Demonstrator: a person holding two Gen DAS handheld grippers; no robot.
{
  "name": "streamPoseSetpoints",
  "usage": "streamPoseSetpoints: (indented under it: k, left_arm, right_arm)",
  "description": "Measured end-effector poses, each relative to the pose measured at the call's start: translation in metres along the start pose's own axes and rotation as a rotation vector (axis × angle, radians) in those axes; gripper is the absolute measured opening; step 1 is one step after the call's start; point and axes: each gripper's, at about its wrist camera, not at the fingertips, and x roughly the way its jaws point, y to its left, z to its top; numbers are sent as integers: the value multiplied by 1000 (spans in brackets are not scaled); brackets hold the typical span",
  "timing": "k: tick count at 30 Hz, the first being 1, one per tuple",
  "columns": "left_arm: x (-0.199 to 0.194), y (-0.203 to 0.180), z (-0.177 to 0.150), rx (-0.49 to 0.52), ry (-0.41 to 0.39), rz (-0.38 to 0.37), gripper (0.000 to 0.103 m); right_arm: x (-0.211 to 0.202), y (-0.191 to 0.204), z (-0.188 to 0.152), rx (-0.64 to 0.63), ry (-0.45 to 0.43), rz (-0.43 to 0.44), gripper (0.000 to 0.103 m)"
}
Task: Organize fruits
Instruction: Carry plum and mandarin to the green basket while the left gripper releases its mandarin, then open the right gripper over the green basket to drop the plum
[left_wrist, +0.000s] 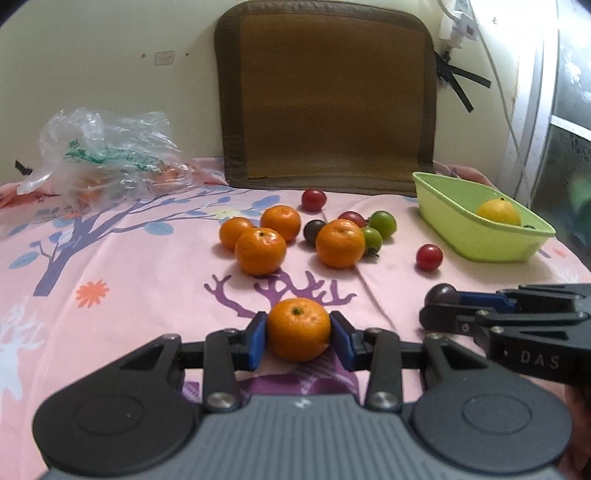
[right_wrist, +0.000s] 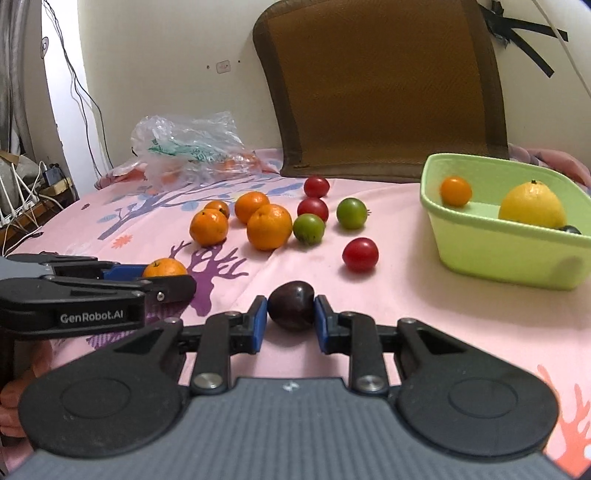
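While the left gripper (left_wrist: 298, 334) is clamped on a mandarin (left_wrist: 298, 328), its blue pads touch the fruit on both sides. The right gripper (right_wrist: 290, 318) is closed on a dark plum (right_wrist: 291, 310), just beside the left gripper. Ahead of both grippers, loose mandarins (left_wrist: 260, 250), red plums (left_wrist: 429, 257) and green plums (left_wrist: 383, 223) lie grouped on the pink tablecloth (left_wrist: 129, 280). Ahead and to the right of the right gripper stands a green basket (right_wrist: 491, 254) holding a yellow citrus (right_wrist: 532, 208) and a small orange fruit (right_wrist: 456, 191).
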Motion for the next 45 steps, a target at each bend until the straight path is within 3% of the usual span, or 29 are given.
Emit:
streamPoseSetpoints:
  k: [17,23,29,35,39,40,41,42,43,45]
  left_arm:
    - [-1,-2,1,19,-11,-6,36]
    - [-5,-12,15,-14,-29,-129,36]
    - [9,-52,67,20,-59,-275,36]
    - [51,-116,110,93,-52,-387,36]
    - [90,-144,114,130,24,-393,39]
    - [97,-149,111,142,43,-364,47]
    - [100,-149,108,145,47,-348,49]
    - [100,-147,106,146,40,-355,49]
    - [96,-145,104,148,27,-354,49]
    - [82,-137,105,133,-9,-348,58]
  right_arm:
    - [-5,-4,-2,13,-33,0,30]
    - [-29,-20,6,48,-145,-29,30]
    - [-57,-59,24,11,-312,-207,30]
    - [-52,-111,34,38,-303,-300,30]
    - [-41,-120,26,36,-271,-262,31]
    - [-36,-120,24,26,-247,-250,33]
    - [-30,-119,22,8,-211,-240,36]
    - [-29,-117,20,-4,-222,-251,43]
    - [-30,-115,20,-21,-229,-274,56]
    - [-35,-115,19,-24,-267,-275,61]
